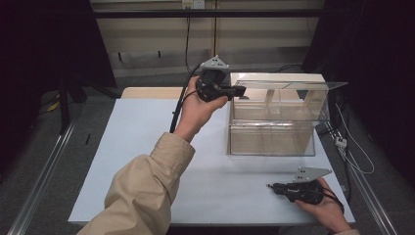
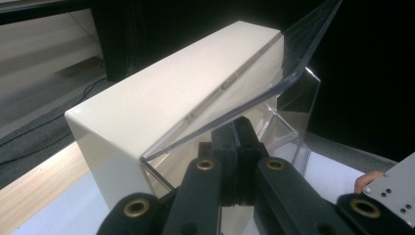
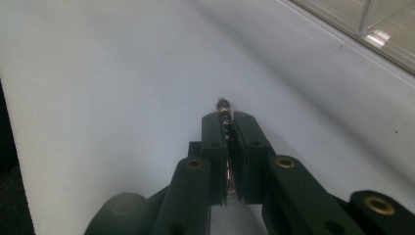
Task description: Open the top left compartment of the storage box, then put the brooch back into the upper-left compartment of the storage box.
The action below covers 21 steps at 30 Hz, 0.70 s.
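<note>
A clear box (image 1: 271,132) with a cream back (image 2: 161,98) stands on the white table (image 1: 147,147) at the right. Its clear hinged lid (image 1: 293,85) is lifted to about level. My left gripper (image 1: 240,90) is shut on the lid's left corner; in the left gripper view the lid (image 2: 274,73) runs down into the closed jaws of that gripper (image 2: 238,125). Near the table's front right, my right gripper (image 1: 271,186) lies low and points left. It is shut on a small string of dark and gold beads (image 3: 223,105), whose tip sticks out past the right gripper (image 3: 229,117).
The box's front wall (image 3: 372,29) lies to the right of my right gripper. Compartments show inside the box (image 2: 281,132). A wooden strip (image 1: 147,92) borders the table's far edge, and cables (image 1: 352,147) hang off the right side.
</note>
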Each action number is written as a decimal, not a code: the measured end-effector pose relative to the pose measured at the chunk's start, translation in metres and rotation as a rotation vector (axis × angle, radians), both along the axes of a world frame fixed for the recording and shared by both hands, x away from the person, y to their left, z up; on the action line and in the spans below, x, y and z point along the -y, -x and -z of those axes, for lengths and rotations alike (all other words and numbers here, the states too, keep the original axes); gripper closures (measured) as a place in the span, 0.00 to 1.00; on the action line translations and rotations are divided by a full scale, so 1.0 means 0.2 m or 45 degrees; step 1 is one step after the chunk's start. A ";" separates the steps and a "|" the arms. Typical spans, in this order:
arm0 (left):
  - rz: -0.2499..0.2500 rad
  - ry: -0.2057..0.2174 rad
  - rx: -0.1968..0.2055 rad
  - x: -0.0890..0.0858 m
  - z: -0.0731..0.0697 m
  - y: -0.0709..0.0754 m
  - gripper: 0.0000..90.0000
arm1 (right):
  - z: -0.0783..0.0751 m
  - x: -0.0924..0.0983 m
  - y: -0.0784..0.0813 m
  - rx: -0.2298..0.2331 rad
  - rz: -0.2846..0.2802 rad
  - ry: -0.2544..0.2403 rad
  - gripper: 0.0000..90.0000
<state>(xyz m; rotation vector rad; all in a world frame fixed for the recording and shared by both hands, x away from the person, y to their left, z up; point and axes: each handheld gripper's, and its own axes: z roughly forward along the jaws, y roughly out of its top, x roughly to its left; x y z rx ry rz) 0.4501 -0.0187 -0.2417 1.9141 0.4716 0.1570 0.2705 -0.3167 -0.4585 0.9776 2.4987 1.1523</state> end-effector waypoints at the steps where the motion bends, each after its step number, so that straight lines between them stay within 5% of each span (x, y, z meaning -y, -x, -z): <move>1: 0.000 0.001 -0.001 0.00 0.00 0.00 1.00 | 0.00 0.00 0.00 -0.005 0.003 -0.003 0.94; 7: 0.002 -0.003 0.004 0.00 0.00 0.00 1.00 | -0.01 0.00 -0.01 -0.044 -0.005 -0.054 0.94; 21: 0.003 -0.010 0.003 0.00 0.00 0.00 1.00 | -0.14 -0.06 -0.04 -0.021 -0.061 -0.140 0.94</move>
